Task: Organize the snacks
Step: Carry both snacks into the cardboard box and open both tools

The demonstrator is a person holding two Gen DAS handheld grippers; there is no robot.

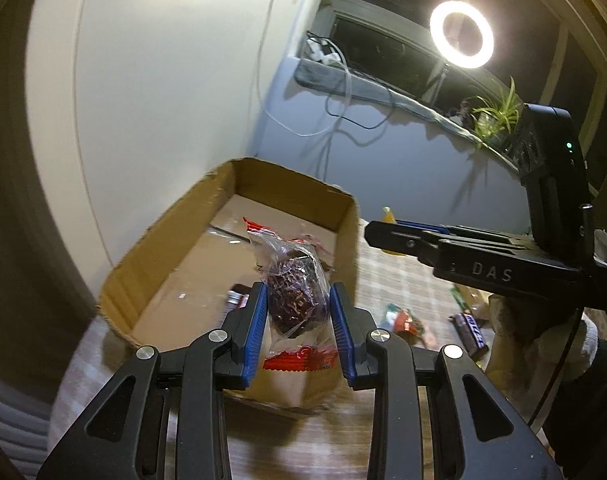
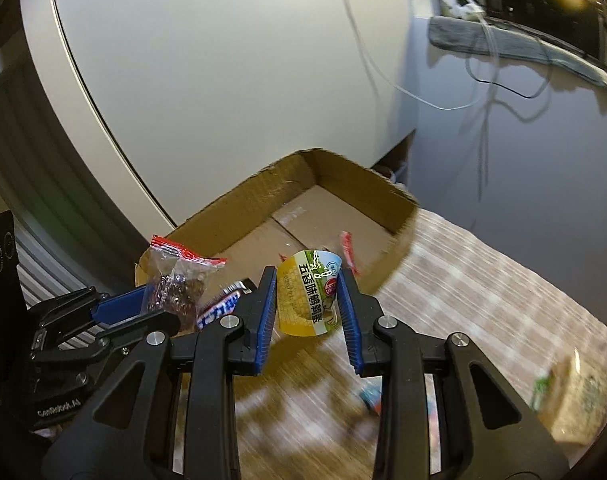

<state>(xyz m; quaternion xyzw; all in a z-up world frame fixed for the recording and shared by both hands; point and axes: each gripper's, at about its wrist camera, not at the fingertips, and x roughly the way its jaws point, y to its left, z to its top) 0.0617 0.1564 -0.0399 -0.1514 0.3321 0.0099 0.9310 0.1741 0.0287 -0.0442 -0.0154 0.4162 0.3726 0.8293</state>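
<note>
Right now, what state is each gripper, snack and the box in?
left gripper: shut on the clear bag of dark snacks, held over the box.
right gripper: shut on the yellow snack packet, held near the box's edge.
cardboard box: open-topped, a few wrappers inside.
chocolate bar: lying on the table outside the box.
ring light: on.
</note>
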